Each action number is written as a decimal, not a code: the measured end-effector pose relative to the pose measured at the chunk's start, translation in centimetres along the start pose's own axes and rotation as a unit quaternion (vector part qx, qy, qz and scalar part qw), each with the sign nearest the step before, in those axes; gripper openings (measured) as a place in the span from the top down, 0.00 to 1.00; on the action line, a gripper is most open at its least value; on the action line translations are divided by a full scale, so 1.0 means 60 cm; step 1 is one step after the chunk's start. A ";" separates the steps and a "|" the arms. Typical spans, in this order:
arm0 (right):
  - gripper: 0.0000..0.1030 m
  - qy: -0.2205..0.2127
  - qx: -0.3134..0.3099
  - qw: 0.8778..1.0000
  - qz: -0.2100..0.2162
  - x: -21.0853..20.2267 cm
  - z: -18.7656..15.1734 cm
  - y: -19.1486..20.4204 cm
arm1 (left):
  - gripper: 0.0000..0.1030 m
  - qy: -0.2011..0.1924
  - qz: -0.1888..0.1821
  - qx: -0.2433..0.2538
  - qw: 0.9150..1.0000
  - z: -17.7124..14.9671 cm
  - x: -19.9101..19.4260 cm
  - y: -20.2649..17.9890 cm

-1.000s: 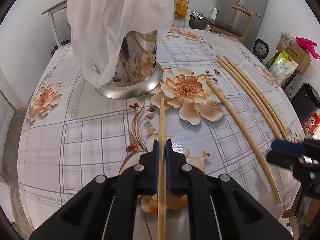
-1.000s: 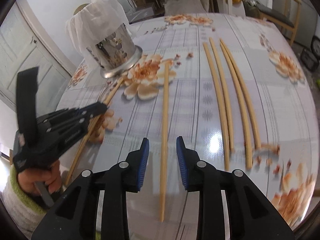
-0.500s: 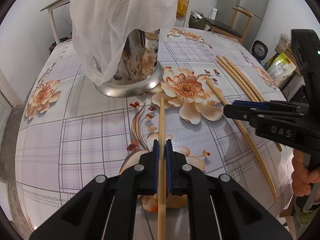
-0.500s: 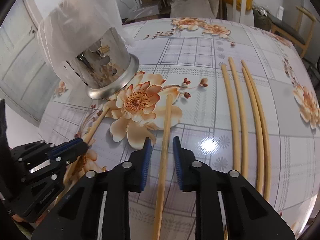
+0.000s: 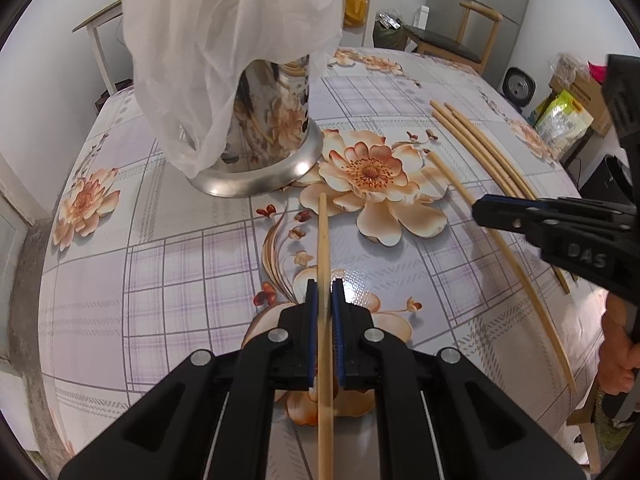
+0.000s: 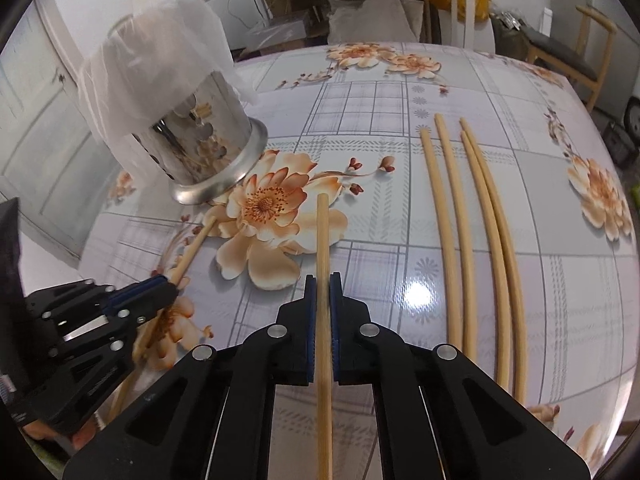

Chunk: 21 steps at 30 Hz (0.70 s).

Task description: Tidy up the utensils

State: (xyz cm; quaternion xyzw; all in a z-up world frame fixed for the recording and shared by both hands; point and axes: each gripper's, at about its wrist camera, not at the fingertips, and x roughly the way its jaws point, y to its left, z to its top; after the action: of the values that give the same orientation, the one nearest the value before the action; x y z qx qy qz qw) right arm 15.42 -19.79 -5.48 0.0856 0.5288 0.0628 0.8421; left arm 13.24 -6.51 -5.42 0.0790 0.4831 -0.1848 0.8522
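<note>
My left gripper [image 5: 324, 292] is shut on a long wooden chopstick [image 5: 323, 236] that points at the steel utensil holder [image 5: 272, 152]. A white plastic bag [image 5: 224, 40] drapes over the holder's top. In the right wrist view my right gripper [image 6: 323, 284] has its jaws closing onto a second chopstick [image 6: 322, 236], with the blue pads pressed against its sides. That chopstick [image 5: 460, 188] lies along the floral tablecloth, and the right gripper [image 5: 480, 210] reaches in over it from the right. The left gripper [image 6: 168, 286] shows at lower left with its chopstick [image 6: 196, 244].
Several more chopsticks [image 6: 460, 220] lie side by side on the tablecloth [image 6: 380, 100] to the right of my right gripper. The bag-covered holder [image 6: 208, 156] stands at the back left. Wooden chairs [image 5: 472, 32] and boxes stand beyond the table's far and right edges.
The right gripper moved forward along its chopstick and its jaws closed from wide apart onto it. The left gripper stayed still, shut on its chopstick.
</note>
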 end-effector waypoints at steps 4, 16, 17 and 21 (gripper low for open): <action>0.96 -0.005 0.012 1.000 0.011 -0.015 -0.006 -0.007 | 0.93 0.012 0.002 0.008 1.000 0.010 0.005 0.000; 0.96 -0.018 0.023 0.999 0.032 -0.033 -0.004 -0.014 | 0.94 0.008 0.025 0.025 0.999 0.027 0.019 -0.007; 0.96 -0.019 0.024 0.999 0.033 -0.034 -0.004 -0.014 | 0.94 0.006 0.027 0.027 0.999 0.027 0.019 -0.007; 0.96 -0.026 0.028 0.998 0.041 -0.044 -0.001 -0.018 | 0.94 0.001 0.029 0.024 0.999 0.024 0.018 -0.006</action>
State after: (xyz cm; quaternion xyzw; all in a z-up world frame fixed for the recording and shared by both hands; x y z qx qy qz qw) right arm 14.25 -21.33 -3.43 0.1321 0.5042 0.0800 0.8497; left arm 14.74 -7.54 -5.55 0.1134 0.4767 -0.1711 0.8547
